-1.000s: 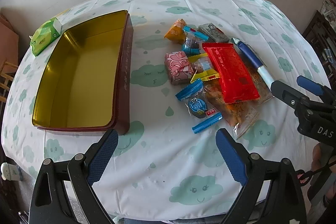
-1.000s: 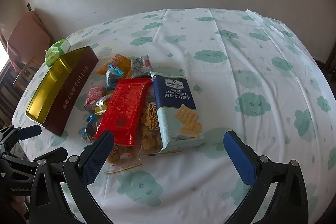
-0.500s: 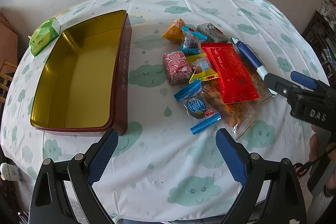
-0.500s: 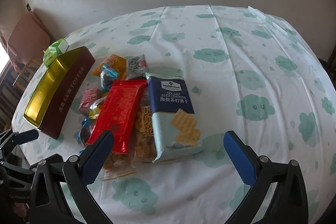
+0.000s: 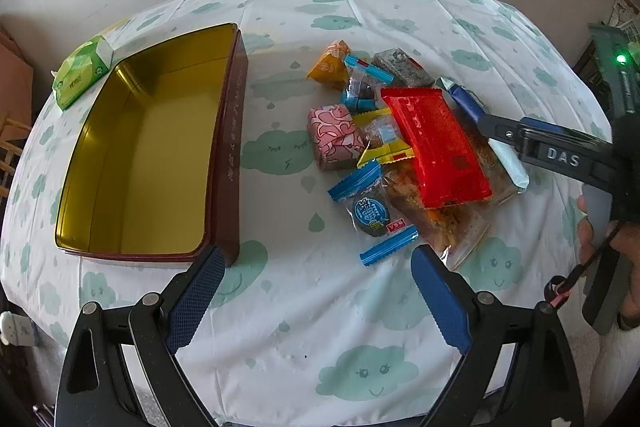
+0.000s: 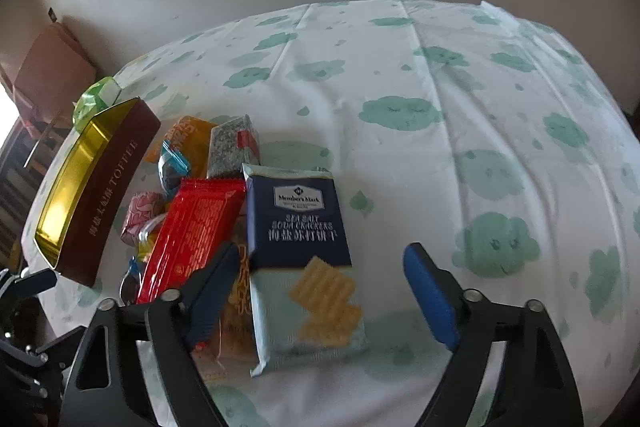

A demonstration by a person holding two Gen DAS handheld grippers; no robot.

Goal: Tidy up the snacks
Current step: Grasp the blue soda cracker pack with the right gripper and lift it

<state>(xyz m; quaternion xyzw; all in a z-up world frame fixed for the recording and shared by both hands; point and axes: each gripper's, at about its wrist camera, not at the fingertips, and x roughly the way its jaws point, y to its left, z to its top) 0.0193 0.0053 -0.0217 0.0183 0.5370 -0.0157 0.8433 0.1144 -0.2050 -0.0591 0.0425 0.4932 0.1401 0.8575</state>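
Cloud-printed cloth covered the bench (image 5: pixel 320 307), with a plain wall and a wood-framed window behind it. Toward the left edge sat the toffee tin (image 5: pixel 228 131), lid off and nothing in it, a green tissue pack (image 5: pixel 82 69) just beyond its far corner. The left tool (image 5: pixel 316 295) hovered over the near edge, its blue pads apart and holding nothing. Right of the tin, mid-bench, lay the snack heap: a pink wrapped sweet (image 5: pixel 334 137), a red packet (image 5: pixel 436 147) on top of a clear bag of fried snacks, and the soda cracker pack (image 6: pixel 304 251) along the heap's right side. The right tool (image 6: pixel 320 291) came in low from the near-right edge, pads wide apart, straddling the cracker pack's near end and not yet closed on it.

Judging from this, the crackers were the first pick. A good grasp would pinch the pack across its width near the end without catching the fried-snack bag beside it, then lift flat so the neighbours stay put on the way to the tin.
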